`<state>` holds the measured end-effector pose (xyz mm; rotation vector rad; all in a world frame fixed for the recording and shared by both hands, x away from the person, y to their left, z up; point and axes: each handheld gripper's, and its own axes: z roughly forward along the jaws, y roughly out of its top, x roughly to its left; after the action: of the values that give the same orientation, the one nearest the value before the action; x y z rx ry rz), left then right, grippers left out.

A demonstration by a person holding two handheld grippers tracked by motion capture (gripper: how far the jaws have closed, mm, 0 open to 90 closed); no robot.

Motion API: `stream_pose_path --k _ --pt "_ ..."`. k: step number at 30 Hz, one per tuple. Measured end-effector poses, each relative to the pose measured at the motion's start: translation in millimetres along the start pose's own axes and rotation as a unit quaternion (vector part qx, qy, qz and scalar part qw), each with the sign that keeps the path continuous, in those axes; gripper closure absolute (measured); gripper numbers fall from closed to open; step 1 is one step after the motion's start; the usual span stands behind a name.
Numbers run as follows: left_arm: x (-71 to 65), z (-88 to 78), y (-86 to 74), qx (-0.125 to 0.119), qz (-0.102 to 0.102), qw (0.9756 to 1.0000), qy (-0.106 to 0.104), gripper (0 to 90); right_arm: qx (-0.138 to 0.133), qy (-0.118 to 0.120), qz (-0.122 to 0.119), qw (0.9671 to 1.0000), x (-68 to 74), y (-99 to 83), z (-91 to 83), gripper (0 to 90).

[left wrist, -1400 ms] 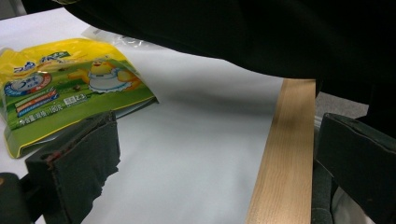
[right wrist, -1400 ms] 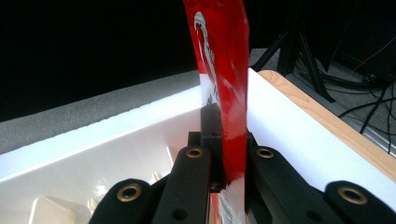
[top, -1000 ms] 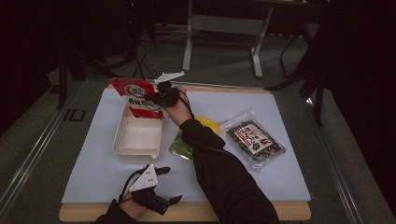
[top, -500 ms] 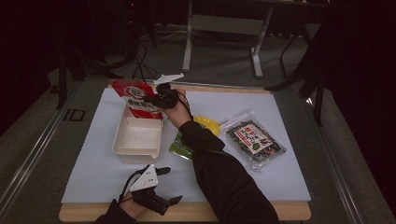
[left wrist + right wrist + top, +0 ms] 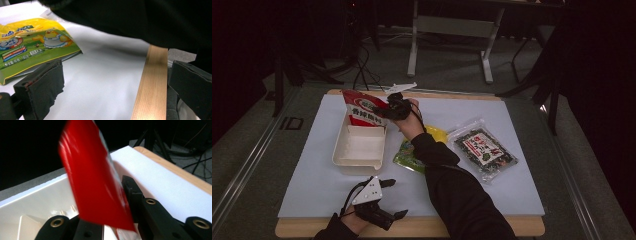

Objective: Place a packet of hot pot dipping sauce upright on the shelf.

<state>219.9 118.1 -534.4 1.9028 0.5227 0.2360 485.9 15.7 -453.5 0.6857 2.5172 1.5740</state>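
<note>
Red snack packet stands upright at the far end of the white tray, upper left of centre in the high view, with its lower edge down inside the tray. Right gripper is at the packet's right edge; its jaws have just been opening a little, and in the right gripper view the red packet stands blurred between the two black jaws, though whether the pads press on it cannot be told. Left gripper rests low at the bottom left of the high view, by the wooden table edge, jaws wide apart with nothing between them. In the left gripper view a yellow-green packet lies on the white mat at upper left. A seaweed packet lies flat right of centre in the high view, well apart from the tray.
</note>
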Motion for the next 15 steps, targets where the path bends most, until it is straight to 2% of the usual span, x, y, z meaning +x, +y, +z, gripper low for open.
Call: stream_pose_path --k 4,15 --pt "-0.2 -0.1 0.4 -0.001 0.002 1.0000 0.002 1.2 0.007 -0.006 -0.020 0.9998 3.7 2.9 -11.0 76.6" --pt "-1.2 2.1 1.8 0.002 0.007 1.0000 0.000 1.2 0.017 -0.011 -0.027 0.9994 3.5 -10.7 -43.0 69.9"
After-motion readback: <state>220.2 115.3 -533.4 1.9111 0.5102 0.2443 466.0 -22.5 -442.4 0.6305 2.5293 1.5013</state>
